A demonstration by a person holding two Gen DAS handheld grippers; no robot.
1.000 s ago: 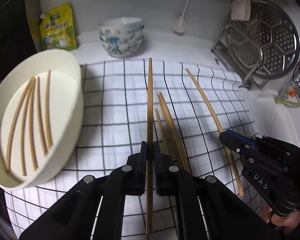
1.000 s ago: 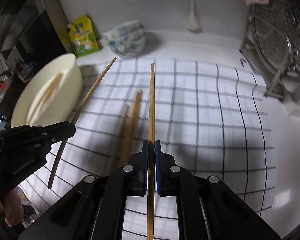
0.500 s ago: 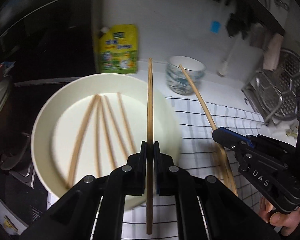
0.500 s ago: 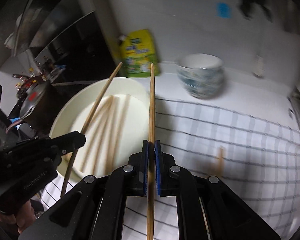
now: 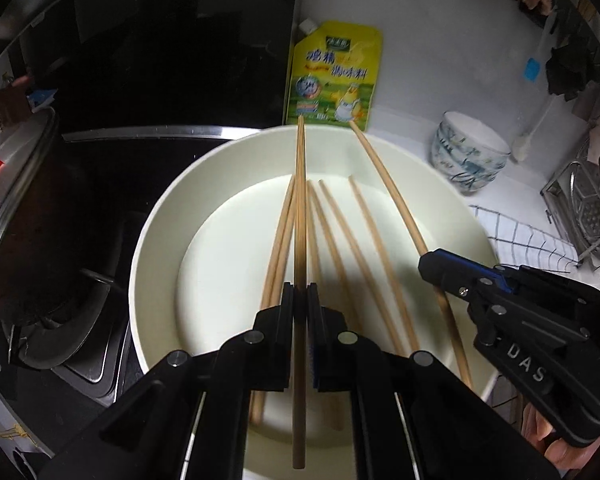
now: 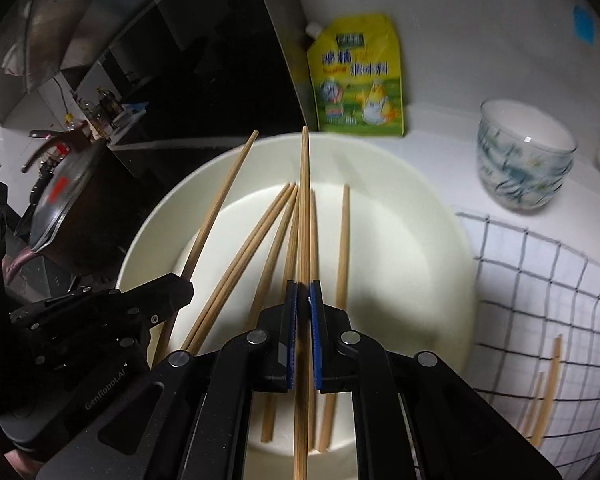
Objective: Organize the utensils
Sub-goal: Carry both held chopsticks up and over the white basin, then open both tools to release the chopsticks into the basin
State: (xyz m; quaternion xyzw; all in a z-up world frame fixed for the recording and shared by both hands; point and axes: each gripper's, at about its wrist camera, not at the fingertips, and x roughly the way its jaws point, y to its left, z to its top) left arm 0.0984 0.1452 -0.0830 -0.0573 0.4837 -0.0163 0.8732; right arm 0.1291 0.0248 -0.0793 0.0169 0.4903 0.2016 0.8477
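A large cream plate [image 5: 160, 240] [image 6: 440, 248] holds several wooden chopsticks [image 5: 340, 236] [image 6: 342, 240]. My left gripper [image 5: 300, 292] is shut on a chopstick [image 5: 300, 200] held above the plate's middle. My right gripper [image 6: 303, 288] is shut on a chopstick [image 6: 304, 208] and also hovers over the plate. Each gripper shows in the other's view, the right one [image 5: 436, 268] to the right and the left one [image 6: 180, 292] to the left, with its chopstick [image 5: 392, 196] [image 6: 224, 196]. Loose chopsticks [image 6: 548, 392] lie on the checked cloth [image 6: 548, 280].
A yellow seasoning pouch [image 5: 334, 76] [image 6: 358, 80] leans on the wall behind the plate. Stacked patterned bowls [image 5: 466, 152] [image 6: 524, 164] stand at the right. A black stovetop with a dark pot [image 5: 24, 208] lies left. A metal rack [image 5: 588, 200] is far right.
Both grippers swung left from over the checked cloth to over the cream plate, each still holding its chopstick.
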